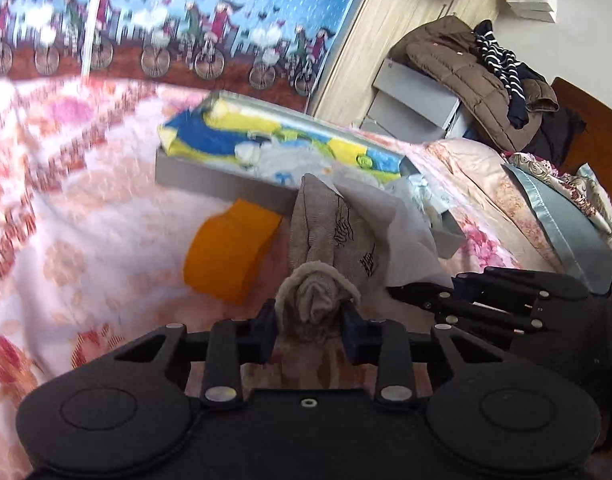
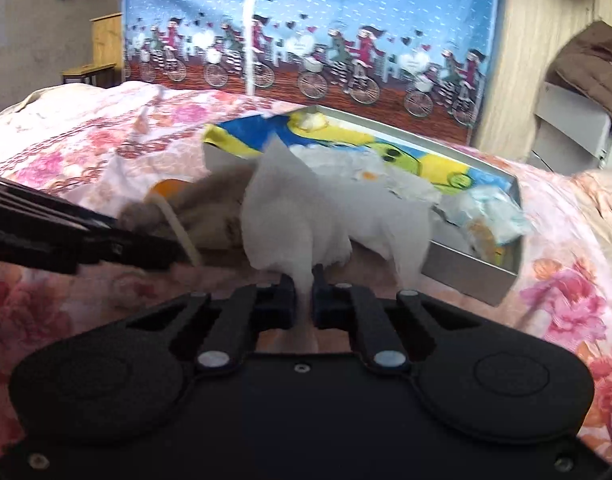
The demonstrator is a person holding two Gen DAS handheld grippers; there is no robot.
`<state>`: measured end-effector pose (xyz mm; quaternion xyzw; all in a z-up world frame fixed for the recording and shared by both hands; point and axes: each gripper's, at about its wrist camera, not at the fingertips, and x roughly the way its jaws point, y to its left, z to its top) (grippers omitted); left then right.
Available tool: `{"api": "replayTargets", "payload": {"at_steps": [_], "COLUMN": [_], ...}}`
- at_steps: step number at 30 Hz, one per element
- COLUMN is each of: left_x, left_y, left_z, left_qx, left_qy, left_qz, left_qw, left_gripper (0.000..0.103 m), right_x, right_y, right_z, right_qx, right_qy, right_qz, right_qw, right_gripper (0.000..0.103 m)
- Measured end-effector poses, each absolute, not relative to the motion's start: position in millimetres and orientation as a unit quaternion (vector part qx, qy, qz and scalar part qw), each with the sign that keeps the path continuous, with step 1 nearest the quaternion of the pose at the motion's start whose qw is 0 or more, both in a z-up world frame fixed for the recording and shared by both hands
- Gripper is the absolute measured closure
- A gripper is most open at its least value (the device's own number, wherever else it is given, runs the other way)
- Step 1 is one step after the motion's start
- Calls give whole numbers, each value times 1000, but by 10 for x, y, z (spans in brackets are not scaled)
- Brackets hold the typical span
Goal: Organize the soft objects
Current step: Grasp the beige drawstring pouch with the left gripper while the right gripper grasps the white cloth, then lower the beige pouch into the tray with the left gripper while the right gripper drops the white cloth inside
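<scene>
Soft clothes lie on the floral bed (image 1: 85, 216), in front of a grey box (image 1: 225, 184) full of folded fabric. White cloth (image 2: 306, 216) is pinched at one corner between the right gripper (image 2: 303, 284) jaws, pressed together on it. Bunched beige garment (image 1: 326, 248) sits between the left gripper (image 1: 310, 316) jaws, clamped on its end beside an orange piece (image 1: 225, 256).

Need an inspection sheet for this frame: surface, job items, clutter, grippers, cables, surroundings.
Surface: floral bedspread, rumpled.
Job's things: beige sock and white cloth lie by the grey box; box holds blue-yellow fabric.
Clutter: orange item beside the box.
Grippers: left gripper clamps the sock; right gripper clamps the white cloth.
Cables: nothing seen.
Surroundings: bicycle-print curtain, brown jacket on a grey cabinet.
</scene>
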<state>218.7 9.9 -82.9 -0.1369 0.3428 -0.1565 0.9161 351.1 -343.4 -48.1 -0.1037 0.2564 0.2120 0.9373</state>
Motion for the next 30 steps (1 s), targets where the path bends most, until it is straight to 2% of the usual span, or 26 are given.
{"api": "replayTargets", "payload": {"at_steps": [6,13,25,30], "left_x": [2073,2135,3075,3438], "left_y": [-38,-111,-433,-606], "left_z": [-646,-561,-334,-323], "left_qx": [-91,-77,-97,-88], "left_qy": [299,273,253,257], "left_qz": [-133,-121,-125,-112], "left_qw": [940,951,955,956], "left_gripper": [70,70,70,70], "right_x": [3714,3952,4609,4828], "right_y": [-3603,-3698,-4200,-4259], "right_z": [-598,-459,-416,-518], "right_qx": [-69,-64,28,33], "right_qy": [268,196,154,171], "right_qz": [173,155,116,116], "right_qw": [945,966,981,978], "right_gripper": [101,101,101,100]}}
